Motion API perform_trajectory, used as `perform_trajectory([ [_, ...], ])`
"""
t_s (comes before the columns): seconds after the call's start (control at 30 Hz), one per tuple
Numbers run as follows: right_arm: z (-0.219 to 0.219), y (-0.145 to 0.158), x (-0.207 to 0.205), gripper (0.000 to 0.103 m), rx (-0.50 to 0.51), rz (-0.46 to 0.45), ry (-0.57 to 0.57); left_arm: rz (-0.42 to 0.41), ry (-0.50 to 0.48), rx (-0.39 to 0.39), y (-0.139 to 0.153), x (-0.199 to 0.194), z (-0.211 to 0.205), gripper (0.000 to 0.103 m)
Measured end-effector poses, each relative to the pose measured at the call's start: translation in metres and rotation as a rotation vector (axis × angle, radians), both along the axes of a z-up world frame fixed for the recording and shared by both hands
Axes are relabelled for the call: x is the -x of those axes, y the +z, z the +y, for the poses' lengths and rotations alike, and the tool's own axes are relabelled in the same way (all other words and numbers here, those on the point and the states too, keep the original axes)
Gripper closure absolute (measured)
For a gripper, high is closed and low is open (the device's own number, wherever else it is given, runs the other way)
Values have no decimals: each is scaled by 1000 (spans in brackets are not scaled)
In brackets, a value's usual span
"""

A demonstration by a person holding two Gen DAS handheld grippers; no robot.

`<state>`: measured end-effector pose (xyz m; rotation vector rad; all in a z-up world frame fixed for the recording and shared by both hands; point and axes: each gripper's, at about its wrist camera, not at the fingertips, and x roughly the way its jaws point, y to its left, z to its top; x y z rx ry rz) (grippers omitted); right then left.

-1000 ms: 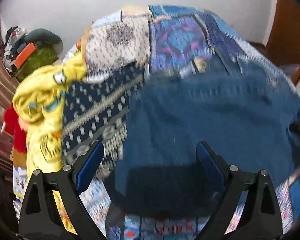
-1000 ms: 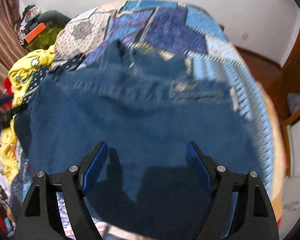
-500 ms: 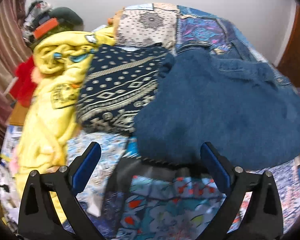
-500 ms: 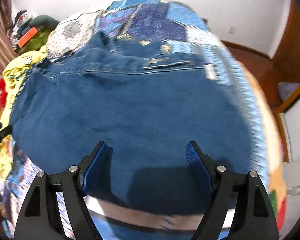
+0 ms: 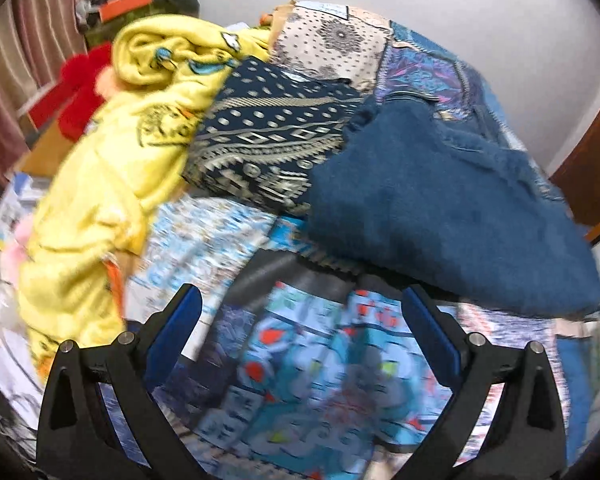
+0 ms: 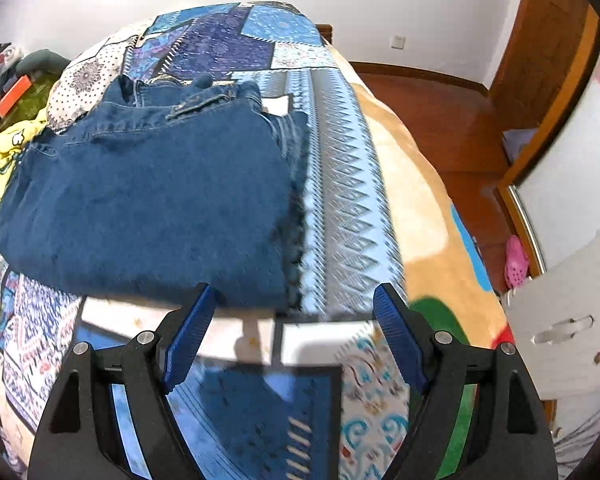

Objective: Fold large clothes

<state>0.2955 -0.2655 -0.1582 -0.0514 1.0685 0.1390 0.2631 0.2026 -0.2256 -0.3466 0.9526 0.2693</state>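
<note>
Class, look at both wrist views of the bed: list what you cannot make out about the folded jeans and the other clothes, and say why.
- Folded jeans: the layers underneath are hidden by the top layer, right wrist view.
- Jeans' far right end: lost at the dark lens rim, left wrist view.
- Yellow garment: print unreadable from motion blur, left wrist view.
- Patterned navy garment: partly covered by the jeans.

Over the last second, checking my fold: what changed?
Both claws, left and right, backed off the folded jeans toward the near bed edge, empty; the left's jaws have just been opening. The jeans, yellow garment and patterned garment stayed put.
</note>
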Motion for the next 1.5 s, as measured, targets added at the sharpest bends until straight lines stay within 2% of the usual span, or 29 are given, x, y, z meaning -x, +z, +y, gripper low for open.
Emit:
perform_trajectory([
  [0.2,13,15,-4,24,-60,-42,7,-46,-42,245,-3,-19,-12,2],
  [0.33,37,27,-12,24,-103,-82,52,-65,-80,424,-19,-41,-14,2],
  [0.4,52,31,-15,21,-124,-94,80,-58,-61,473,-31,-50,-11,2],
  [0.47,64,29,-19,21,-144,-95,101,-57,-32,558,-47,-58,-3,3],
  [0.5,72,27,-22,20,-152,-90,117,-68,-9,622,-57,-60,1,4],
  [0.6,91,17,-29,20,-143,-71,158,-122,47,727,-72,-62,12,7],
  [0.67,102,6,-34,20,-115,-52,177,-145,66,784,-80,-66,17,8],
  [0.8,113,-17,-42,20,-88,15,195,-160,66,826,-88,-82,20,19],
  [0.9,113,-21,-40,14,-88,4,194,-161,71,873,-95,-99,20,22],
  [0.97,116,-20,-40,13,-79,5,196,-147,85,854,-94,-109,18,28],
  [1.03,118,-20,-39,13,-61,8,197,-118,110,792,-87,-114,15,43],
  [1.07,119,-19,-40,13,-56,10,198,-113,121,769,-84,-114,15,45],
  [1.13,120,-17,-39,13,-55,18,197,-133,130,728,-75,-109,14,52],
  [1.23,120,-12,-37,13,-76,38,203,-145,104,614,-49,-107,5,57],
  [1.33,125,-3,-34,13,-78,41,223,-210,57,543,-12,-102,-3,60],
  [1.5,147,24,-25,13,-93,-11,268,-333,24,421,50,-80,-14,61],
])
